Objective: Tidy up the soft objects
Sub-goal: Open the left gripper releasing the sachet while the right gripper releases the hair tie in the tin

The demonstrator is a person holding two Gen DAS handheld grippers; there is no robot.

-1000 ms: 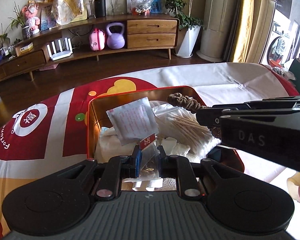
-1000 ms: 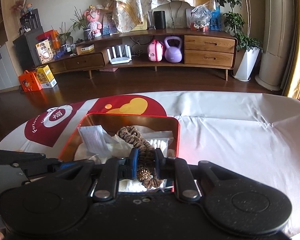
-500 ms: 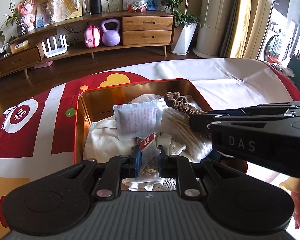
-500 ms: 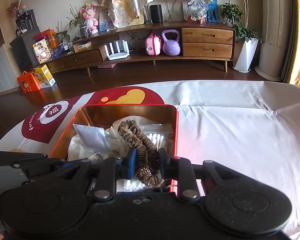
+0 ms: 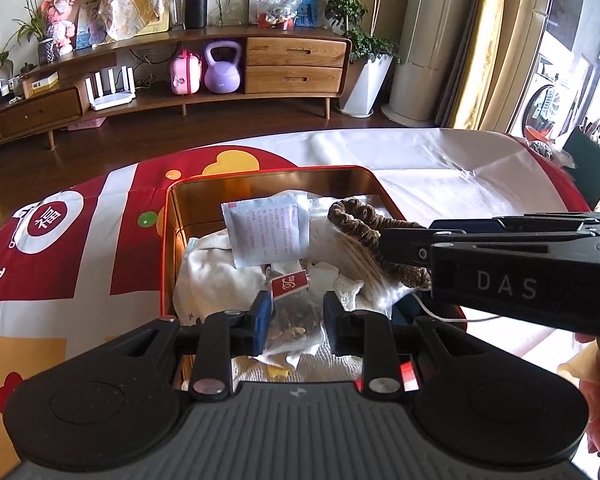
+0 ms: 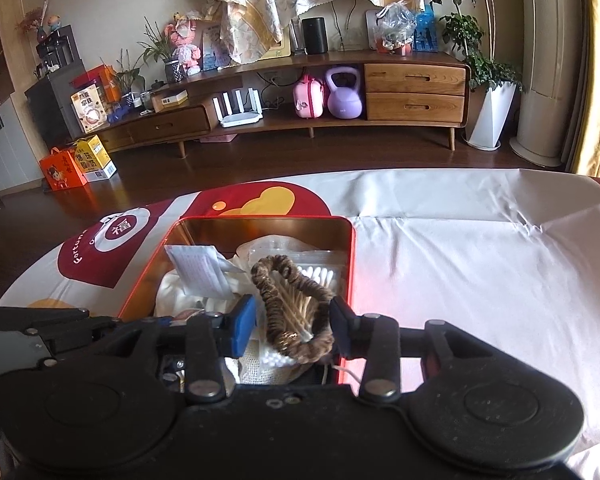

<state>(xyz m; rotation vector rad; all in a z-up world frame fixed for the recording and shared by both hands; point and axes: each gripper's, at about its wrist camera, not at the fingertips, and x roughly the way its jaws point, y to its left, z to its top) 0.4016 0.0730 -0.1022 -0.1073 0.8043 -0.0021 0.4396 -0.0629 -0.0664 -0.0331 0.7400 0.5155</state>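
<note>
A red tin box (image 5: 172,240) (image 6: 346,240) with a gold inside sits on the table and holds soft things. A brown scrunchie (image 6: 292,304) (image 5: 364,220) lies on a bag of cotton swabs (image 6: 320,276) in the box. My right gripper (image 6: 294,322) is open, its fingers either side of the scrunchie. My left gripper (image 5: 296,314) is open over a clear tea bag with a red tag (image 5: 290,286), which lies in the box. A white sachet (image 5: 268,232) and a white cloth (image 5: 216,276) also lie inside.
The table wears a white and red printed cloth (image 6: 480,260). The right gripper's black body (image 5: 520,272) reaches in from the right in the left wrist view. A dark object (image 5: 592,172) stands at the table's far right edge. A wooden sideboard (image 6: 380,92) is across the room.
Both grippers have opened. The scrunchie has dropped out of the right gripper onto the swab bag, and the tea bag has come free of the left gripper into the box.
</note>
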